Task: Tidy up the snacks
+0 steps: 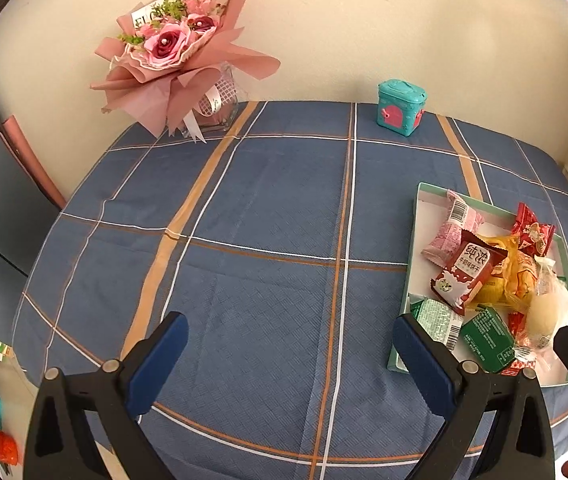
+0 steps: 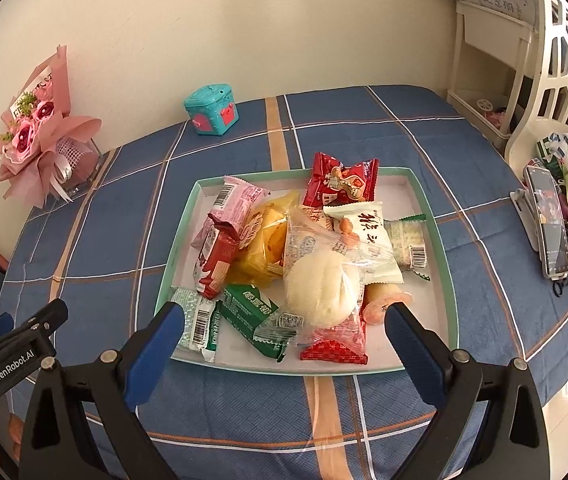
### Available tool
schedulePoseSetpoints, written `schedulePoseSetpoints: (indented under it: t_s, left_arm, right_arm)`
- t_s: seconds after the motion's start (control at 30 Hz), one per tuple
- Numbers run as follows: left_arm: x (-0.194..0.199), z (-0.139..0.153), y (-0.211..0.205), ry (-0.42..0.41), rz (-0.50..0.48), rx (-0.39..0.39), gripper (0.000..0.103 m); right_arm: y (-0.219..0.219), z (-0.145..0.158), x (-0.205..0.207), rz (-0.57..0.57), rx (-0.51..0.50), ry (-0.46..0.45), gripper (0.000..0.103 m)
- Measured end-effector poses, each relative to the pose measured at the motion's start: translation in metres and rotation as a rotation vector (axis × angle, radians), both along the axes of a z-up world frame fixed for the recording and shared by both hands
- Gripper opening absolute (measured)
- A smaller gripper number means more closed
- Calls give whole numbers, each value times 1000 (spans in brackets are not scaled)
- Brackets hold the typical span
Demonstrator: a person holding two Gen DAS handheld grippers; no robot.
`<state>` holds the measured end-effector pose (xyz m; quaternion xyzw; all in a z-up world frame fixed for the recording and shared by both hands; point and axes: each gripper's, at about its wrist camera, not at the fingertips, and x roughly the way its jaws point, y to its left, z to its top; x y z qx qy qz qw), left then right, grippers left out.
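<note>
Both hand-held grippers spread, empty: left hand-held gripper (image 1: 290, 354) over bare bench (image 1: 275, 208), right hand-held gripper (image 2: 284, 338) at tray (image 2: 446, 272) lower centre. Risk: heaped snacks (image 2: 304, 256) overlap, slick wrappers; pinch likely drags neighbours out.

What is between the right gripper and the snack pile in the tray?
Nothing visible. The right gripper is open over the near rim of the tray, with the bun in clear wrap and the green packet just ahead between its fingers. The left gripper is off to the side.
</note>
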<state>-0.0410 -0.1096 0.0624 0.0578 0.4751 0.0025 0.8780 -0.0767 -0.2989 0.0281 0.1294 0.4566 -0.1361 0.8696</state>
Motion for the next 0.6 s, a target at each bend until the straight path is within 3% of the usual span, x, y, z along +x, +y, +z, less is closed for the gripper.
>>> schedulePoseSetpoints:
  t_s: [0.6]
  left_arm:
    - [0, 2, -1, -6, -4, 6, 103]
  right_arm:
    - [2, -3, 2, 11, 2, 10, 100]
